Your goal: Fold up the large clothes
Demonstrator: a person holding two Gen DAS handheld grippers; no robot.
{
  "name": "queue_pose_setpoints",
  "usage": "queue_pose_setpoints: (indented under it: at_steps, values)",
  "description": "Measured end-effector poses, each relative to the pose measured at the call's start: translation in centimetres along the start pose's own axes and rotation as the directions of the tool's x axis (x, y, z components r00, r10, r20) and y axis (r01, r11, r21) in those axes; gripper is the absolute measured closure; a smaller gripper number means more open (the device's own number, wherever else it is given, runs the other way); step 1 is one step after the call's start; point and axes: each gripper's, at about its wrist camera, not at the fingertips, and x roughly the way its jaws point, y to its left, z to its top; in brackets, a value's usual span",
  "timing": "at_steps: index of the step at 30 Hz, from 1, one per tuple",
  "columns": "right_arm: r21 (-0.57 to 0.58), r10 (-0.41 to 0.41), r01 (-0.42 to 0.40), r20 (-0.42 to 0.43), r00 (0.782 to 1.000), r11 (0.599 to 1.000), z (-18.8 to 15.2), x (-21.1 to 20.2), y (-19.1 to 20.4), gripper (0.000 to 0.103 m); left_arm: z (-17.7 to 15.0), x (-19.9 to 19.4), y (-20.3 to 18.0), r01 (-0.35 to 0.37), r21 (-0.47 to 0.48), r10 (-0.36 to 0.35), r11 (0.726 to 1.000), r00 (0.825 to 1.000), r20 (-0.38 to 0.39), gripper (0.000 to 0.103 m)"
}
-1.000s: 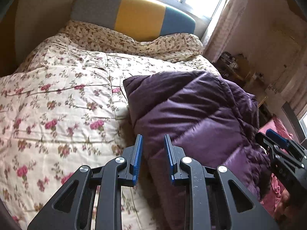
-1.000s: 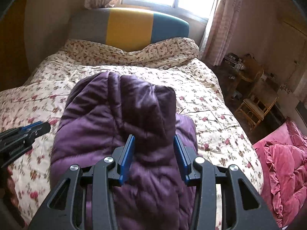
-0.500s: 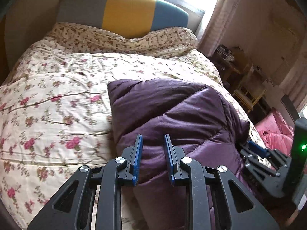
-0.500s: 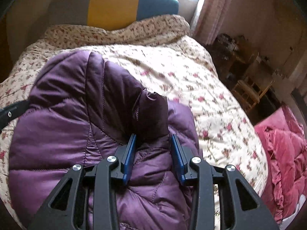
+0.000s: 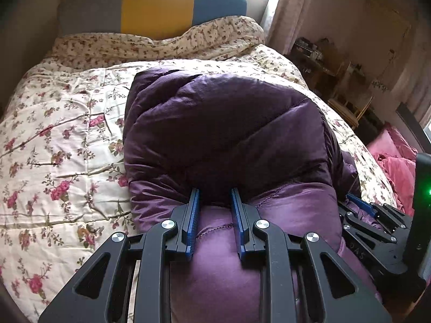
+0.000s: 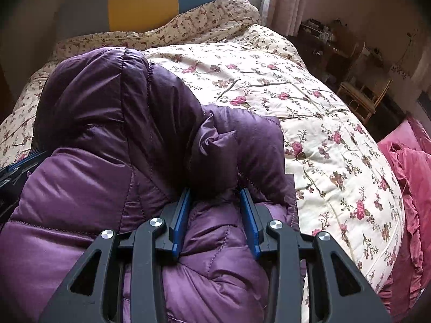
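A purple quilted down jacket (image 5: 223, 134) lies bunched and folded over on the floral bed quilt (image 5: 54, 140). My left gripper (image 5: 215, 192) is open, its blue fingertips pushed under the edge of the jacket's upper fold, with fabric between the jaws. My right gripper (image 6: 215, 192) is open too, its tips under a puffy fold of the same jacket (image 6: 113, 123), with fabric between the jaws. The right gripper also shows at the right edge of the left wrist view (image 5: 374, 215), at the jacket's right side.
A headboard (image 5: 156, 2) in grey, yellow and blue stands at the far end with a floral pillow roll (image 5: 161, 43) before it. A pink blanket (image 6: 409, 167) lies off the bed's right side. A wicker chair (image 6: 363, 99) and cluttered shelves stand by the right wall.
Both grippers have moved forward and down onto the jacket; their tips now sit under its upper fold. The left one has come in from the jacket's left edge.
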Motion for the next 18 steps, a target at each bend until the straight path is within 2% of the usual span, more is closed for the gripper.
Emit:
queue_pose_setpoints:
  at_steps: [4,6,8,9,11,13,18]
  values:
    - [0.009,0.008,-0.008,0.011,1.0,1.0,0.0,-0.9,-0.4,0.06,0.3,-0.5,0.0,-0.015,0.015,0.015,1.0,1.0,0.007,0.08]
    - [0.023,0.008,-0.009,0.016,1.0,1.0,0.1,-1.3,-0.7,0.05,0.2,-0.9,-0.1,-0.026,0.021,0.026,0.999,1.0,0.014,0.08]
    - [0.029,0.009,-0.01,0.02,1.0,1.0,0.1,-1.7,-0.9,0.044,0.2,-1.5,-0.1,-0.038,0.02,0.038,0.999,0.999,0.022,0.073]
    - [0.032,0.012,-0.013,0.02,1.0,0.999,0.1,-1.9,-1.1,0.043,0.2,-1.7,0.1,-0.042,0.014,0.042,0.999,0.999,0.027,0.064]
    - [0.039,0.019,-0.019,0.017,1.0,0.999,0.0,-2.3,-1.5,0.038,-0.1,-2.6,1.0,-0.056,-0.014,0.056,0.998,0.997,0.048,0.03]
    - [0.047,0.03,-0.03,0.013,0.999,0.998,-0.1,-2.6,-1.7,0.035,-0.6,-3.7,2.5,-0.037,-0.06,0.041,0.998,0.997,0.071,0.025]
    - [0.082,0.1,-0.099,-0.01,0.995,0.992,-0.5,-2.4,-2.7,0.034,-2.5,-4.3,6.1,0.065,-0.199,-0.06,0.978,0.998,0.032,0.025]
